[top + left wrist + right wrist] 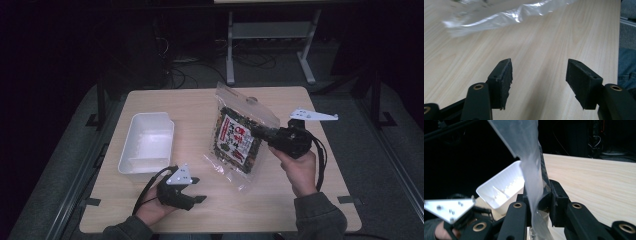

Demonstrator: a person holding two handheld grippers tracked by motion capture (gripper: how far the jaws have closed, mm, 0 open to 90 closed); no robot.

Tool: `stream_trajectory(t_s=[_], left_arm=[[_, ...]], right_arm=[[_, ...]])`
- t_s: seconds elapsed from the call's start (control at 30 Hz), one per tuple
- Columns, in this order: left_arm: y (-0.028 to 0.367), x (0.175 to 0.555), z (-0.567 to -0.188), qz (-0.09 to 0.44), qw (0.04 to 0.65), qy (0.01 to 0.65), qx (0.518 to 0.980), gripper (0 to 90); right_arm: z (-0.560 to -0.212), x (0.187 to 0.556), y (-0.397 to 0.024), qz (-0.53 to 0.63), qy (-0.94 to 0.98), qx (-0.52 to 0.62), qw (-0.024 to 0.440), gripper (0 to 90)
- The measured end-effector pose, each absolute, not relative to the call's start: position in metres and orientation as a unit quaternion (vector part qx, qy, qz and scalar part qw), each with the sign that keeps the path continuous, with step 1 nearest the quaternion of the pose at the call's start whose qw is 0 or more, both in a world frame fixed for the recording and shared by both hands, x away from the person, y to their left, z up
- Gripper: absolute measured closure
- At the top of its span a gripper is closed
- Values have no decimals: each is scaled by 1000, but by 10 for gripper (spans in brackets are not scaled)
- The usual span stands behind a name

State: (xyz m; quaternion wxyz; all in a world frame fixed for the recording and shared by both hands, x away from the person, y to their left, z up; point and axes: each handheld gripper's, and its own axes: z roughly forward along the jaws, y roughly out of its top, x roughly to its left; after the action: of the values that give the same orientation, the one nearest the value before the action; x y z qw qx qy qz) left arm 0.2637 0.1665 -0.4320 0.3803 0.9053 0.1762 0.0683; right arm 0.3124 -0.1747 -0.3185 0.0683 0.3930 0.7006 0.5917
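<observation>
The right gripper [264, 134] had its fingers [557, 200] clamped on the snack bag [240, 136], the clear plastic of the bag pinched flat between the two black pads and rising in a band from them in the right gripper view. In the high view that bag stood tilted, its top corner lifted toward the far side of the counter [200, 102] and its lower edge down near the counter surface, with the dark printed label facing up. The hand holding this gripper came in from the bottom right, a grey sleeve at its wrist. The left gripper [197, 189] had its fingers [502, 80] spread apart with nothing between them, only bare pale wood showing in the gap; it lay low over the near left part of the counter, held by the person's left hand. In the left gripper view the crinkled clear edge of the bag lay ahead of those fingers, well apart from them. A white plastic tub [147, 145] sat on the left half of the counter, just beyond the left gripper and beside the bag without touching it. Table legs and cables stood in the dark behind.
</observation>
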Motion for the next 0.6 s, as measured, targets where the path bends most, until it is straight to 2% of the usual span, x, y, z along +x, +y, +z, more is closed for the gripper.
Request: stream_trajectory(t_s=[0.6], left_arm=[[184, 248, -432, 71, 374, 168, 909, 335]], right_arm=[[-284, 346, -97, 603, 697, 373, 108, 770]])
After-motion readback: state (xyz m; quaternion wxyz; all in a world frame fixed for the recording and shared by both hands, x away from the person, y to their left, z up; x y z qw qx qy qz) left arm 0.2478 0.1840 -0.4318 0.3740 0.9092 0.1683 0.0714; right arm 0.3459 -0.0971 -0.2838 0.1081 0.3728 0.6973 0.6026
